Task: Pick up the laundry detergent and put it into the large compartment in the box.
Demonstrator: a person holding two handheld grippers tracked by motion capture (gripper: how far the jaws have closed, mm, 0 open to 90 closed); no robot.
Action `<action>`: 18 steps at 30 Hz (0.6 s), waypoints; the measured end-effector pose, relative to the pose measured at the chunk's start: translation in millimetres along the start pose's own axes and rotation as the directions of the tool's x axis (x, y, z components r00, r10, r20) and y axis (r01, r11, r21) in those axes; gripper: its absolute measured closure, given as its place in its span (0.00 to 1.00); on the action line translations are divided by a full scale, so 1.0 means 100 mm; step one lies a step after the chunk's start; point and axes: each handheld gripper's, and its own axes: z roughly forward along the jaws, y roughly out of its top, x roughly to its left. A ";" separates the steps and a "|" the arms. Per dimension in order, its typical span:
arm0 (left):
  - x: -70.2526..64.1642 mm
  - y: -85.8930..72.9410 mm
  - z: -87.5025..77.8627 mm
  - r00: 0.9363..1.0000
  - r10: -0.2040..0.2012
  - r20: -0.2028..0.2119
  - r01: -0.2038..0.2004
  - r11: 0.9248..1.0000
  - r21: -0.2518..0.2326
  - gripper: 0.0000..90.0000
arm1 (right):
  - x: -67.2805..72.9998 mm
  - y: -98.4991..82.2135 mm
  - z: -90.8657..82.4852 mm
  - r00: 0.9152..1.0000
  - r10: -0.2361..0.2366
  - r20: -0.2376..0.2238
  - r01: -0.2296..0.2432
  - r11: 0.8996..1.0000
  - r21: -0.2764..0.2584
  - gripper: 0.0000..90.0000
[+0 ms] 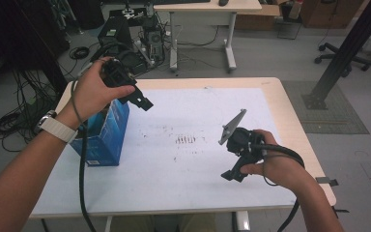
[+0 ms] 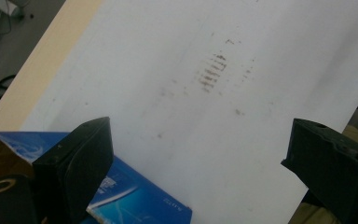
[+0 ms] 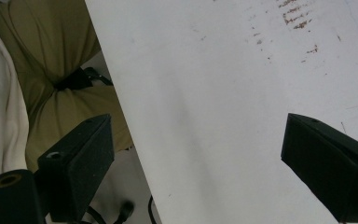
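Note:
A blue cardboard box (image 1: 105, 135) stands open-topped near the table's left edge. My left gripper (image 1: 142, 100) hangs in the air just above and to the right of it, open, with nothing between its jaws; in the left gripper view that gripper (image 2: 200, 154) looks down on the box's blue side (image 2: 135, 200) and the white sheet. My right gripper (image 1: 233, 173) is held low over the white sheet at the right front, pointing toward the table's near edge. In the right gripper view it (image 3: 196, 154) stands open and empty.
A white sheet (image 1: 188, 159) with brown smudges (image 1: 187, 140) covers most of the wooden table (image 1: 290, 111). Behind the table are a desk (image 1: 207, 14), computer cases and cables on the floor. A black post (image 1: 348, 48) rises at the right.

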 end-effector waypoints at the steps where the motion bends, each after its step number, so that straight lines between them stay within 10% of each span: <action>1: -0.02 0.00 0.01 1.000 0.008 0.003 -0.008 1.000 -0.004 0.09 | 0.00 0.00 0.00 1.000 -0.001 0.000 0.001 1.000 0.001 0.11; 18: -0.24 0.09 0.17 0.994 0.097 0.047 -0.097 0.995 -0.012 0.09 | -0.01 0.01 0.00 1.000 -0.001 0.001 0.001 1.000 -0.002 0.11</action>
